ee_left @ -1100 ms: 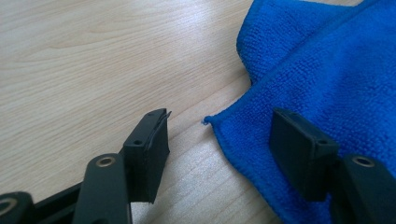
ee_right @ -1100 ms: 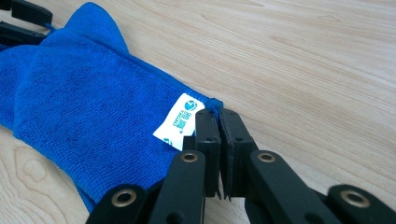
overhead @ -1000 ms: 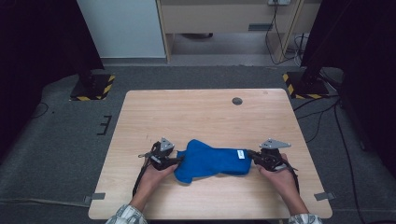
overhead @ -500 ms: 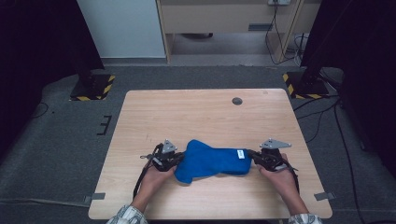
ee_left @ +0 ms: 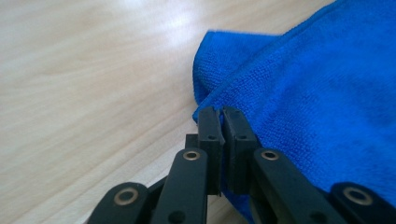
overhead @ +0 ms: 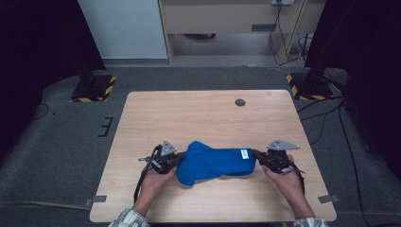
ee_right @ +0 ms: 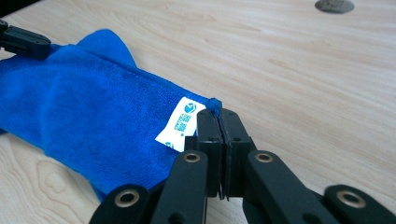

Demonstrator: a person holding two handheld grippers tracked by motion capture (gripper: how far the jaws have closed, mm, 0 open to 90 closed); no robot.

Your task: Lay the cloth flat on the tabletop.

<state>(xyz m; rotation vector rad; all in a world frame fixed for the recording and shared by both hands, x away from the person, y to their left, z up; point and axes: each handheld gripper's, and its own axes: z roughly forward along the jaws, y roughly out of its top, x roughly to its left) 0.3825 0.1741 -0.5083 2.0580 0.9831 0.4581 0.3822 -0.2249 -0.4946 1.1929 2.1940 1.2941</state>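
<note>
A blue cloth (overhead: 215, 162) lay bunched up on the wooden surface (overhead: 208, 113), near the edge closest to the person. It was stretched out sideways between the two grippers.

The left gripper (overhead: 176, 158) was at the left end of the cloth. Its jaws had just been closing, and in the left gripper view (ee_left: 220, 112) they were pressed together on the edge of the cloth (ee_left: 308, 93). The hem of the cloth ran up and away from the tips. A small fold of cloth stuck out past them onto the bare wood.

The right gripper (overhead: 256, 154) was at the right end of the cloth. In the right gripper view (ee_right: 217, 113) its jaws were shut tight on a corner of the cloth (ee_right: 84, 102). A tiny blue tip of that corner poked out above the jaws. A white tag (ee_right: 180, 122) with blue print was sewn on the cloth just beside the jaws. The tag (overhead: 244, 153) also showed as a small white spot in the high view.

The person's left hand (overhead: 153, 177) and right hand (overhead: 283, 176) held the grippers low over the surface. A grey three-cornered plate sat on top of each gripper. A small round dark disc (overhead: 240, 102) sat in the surface at the far side, well apart from the cloth. The floor (overhead: 66, 137) around the surface was grey.
</note>
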